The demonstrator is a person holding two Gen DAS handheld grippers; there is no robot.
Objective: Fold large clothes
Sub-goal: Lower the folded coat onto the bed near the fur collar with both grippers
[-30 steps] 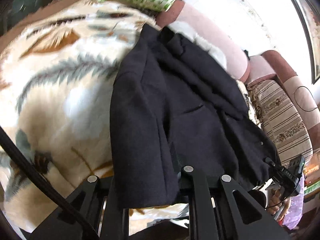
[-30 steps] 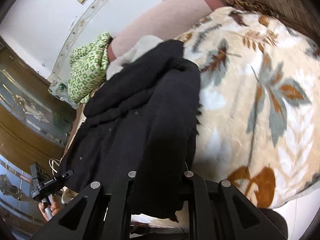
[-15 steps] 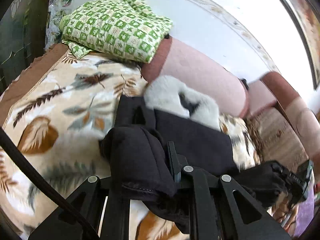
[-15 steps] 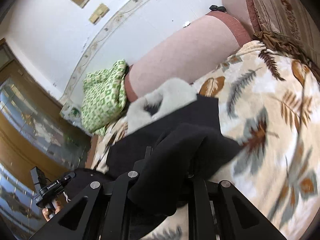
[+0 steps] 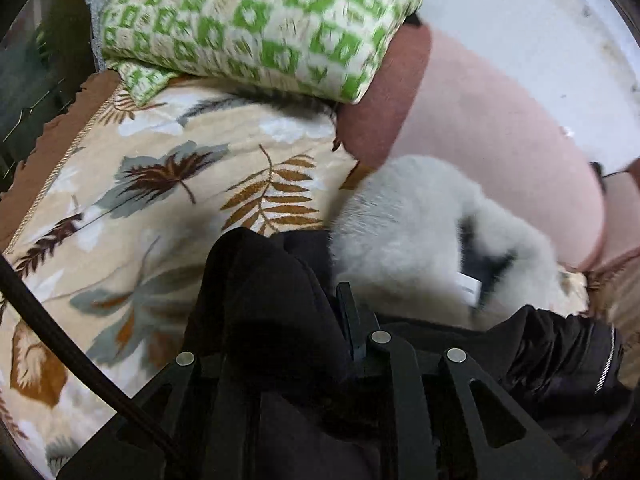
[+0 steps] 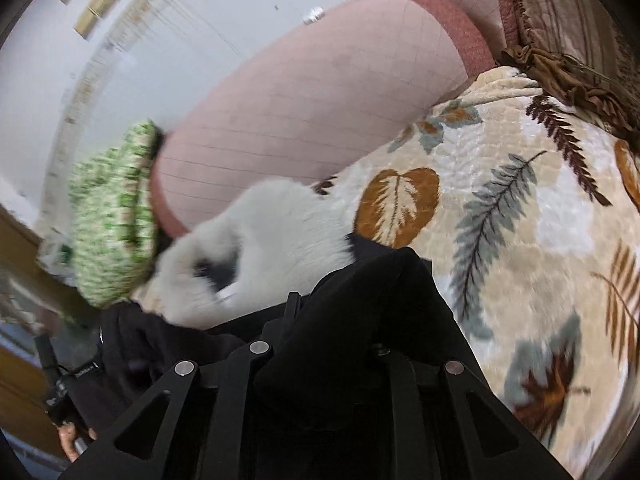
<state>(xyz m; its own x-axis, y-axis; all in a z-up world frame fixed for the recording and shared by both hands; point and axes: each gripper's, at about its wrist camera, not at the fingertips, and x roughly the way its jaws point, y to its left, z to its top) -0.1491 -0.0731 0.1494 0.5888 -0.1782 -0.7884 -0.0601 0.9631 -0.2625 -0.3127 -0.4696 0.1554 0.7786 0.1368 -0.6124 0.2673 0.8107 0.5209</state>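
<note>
Indoors, leaf-print blanket (image 5: pixel 168 208), pink sofa back (image 6: pixel 320 100)

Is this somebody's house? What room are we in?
Probably a living room at home: a pink sofa covered by a leaf-print blanket, with a green checked pillow at one end.

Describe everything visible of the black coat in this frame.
The black coat is dark, matte, wool-like cloth with a white fluffy collar and a small white label inside the neck. It lies bunched on the leaf-print blanket, its collar towards the pink sofa back. A fold is pinched in the left claw, another in the right claw.
</note>
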